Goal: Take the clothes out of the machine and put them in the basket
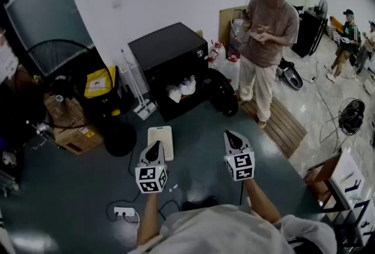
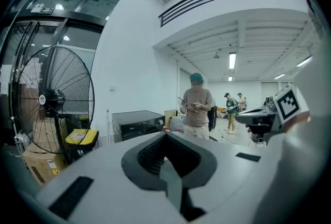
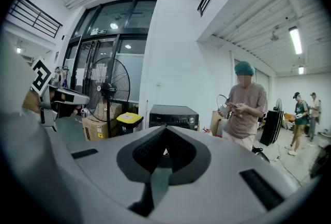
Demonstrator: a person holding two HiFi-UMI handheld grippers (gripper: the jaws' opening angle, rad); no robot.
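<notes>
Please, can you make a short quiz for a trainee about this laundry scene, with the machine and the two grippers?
1. True or false: the door of the black machine stands open.
2. Where do the white clothes lie? A: inside the machine. B: on top of the machine. C: on the floor.
3. Fill the gap: the jaws of the left gripper and the right gripper are both ____, with nothing between them.
Key: 1 true; 2 A; 3 shut.

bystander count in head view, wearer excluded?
3: person in teal cap beside the machine; person in green top and person in light top, far right. More may be hidden.
</notes>
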